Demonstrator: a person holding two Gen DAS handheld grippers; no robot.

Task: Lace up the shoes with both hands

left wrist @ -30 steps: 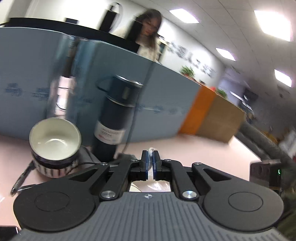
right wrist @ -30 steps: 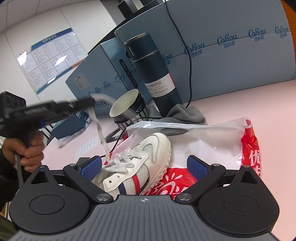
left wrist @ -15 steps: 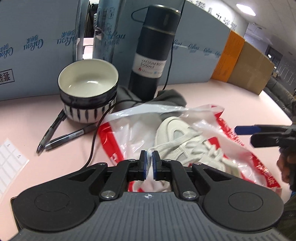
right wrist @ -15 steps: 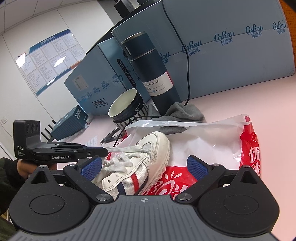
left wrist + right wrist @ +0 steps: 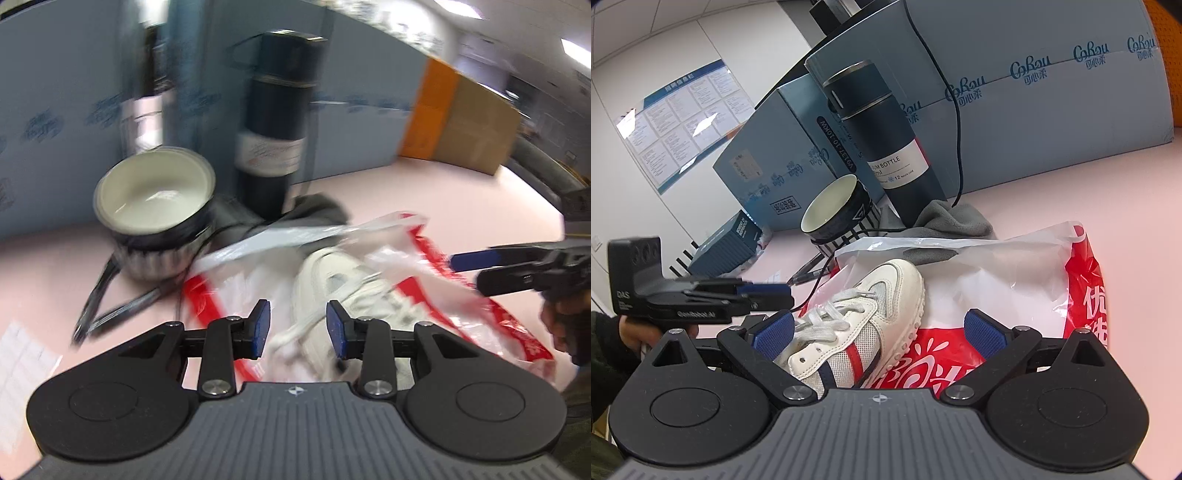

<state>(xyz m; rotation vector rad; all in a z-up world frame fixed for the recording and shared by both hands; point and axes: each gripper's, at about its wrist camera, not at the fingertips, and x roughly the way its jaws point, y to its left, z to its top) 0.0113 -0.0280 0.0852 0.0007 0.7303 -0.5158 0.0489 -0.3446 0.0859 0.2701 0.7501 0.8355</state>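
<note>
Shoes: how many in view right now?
1. A single white shoe with red and navy stripes lies on the red-and-white plastic bag, between the open right gripper fingers. No second shoe shows; the bag could hide one.

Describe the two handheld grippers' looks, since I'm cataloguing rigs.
Both match: the left gripper and right gripper have black linkage arms with silver pivot screws, blue ribbed pads and a grey ridged body. A dark sleeve shows.
</note>
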